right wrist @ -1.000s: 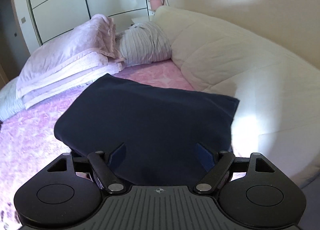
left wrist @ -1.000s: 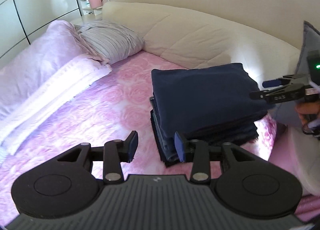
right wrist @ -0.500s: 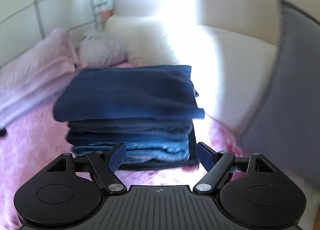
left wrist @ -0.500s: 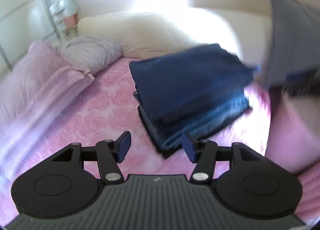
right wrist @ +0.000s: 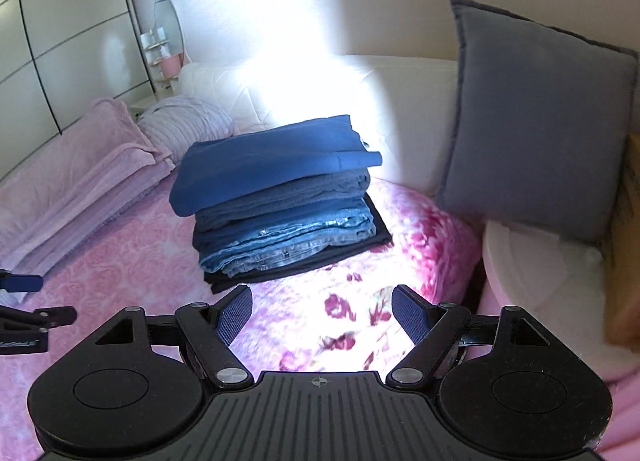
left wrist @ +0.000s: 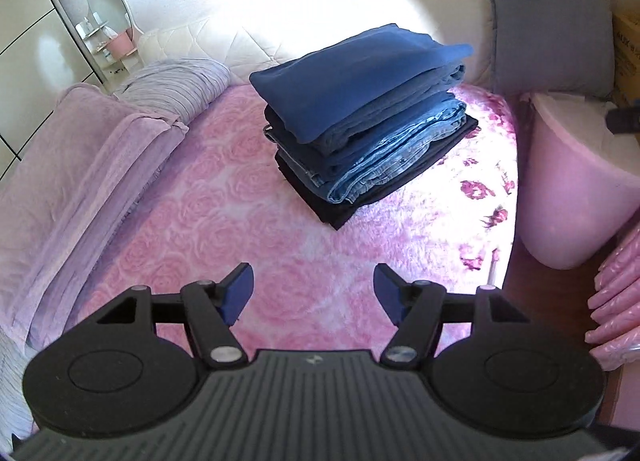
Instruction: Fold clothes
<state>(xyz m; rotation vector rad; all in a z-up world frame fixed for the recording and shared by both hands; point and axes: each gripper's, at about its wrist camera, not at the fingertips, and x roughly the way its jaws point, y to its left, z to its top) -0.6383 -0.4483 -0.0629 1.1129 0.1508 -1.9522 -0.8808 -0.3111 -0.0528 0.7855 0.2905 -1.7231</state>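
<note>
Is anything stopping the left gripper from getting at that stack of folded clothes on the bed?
Probably not. The left gripper is empty, its jaws opening, and only bare pink bedspread lies between it and the stack of folded clothes.

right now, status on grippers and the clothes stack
Left gripper opening, empty. Right gripper open, empty. Folded clothes stack on bed, untouched. Nothing in the way.

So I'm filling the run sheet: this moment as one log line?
left tongs: opening, empty | right tongs: open, empty | folded blue clothes stack: on pink rose bedspread
</note>
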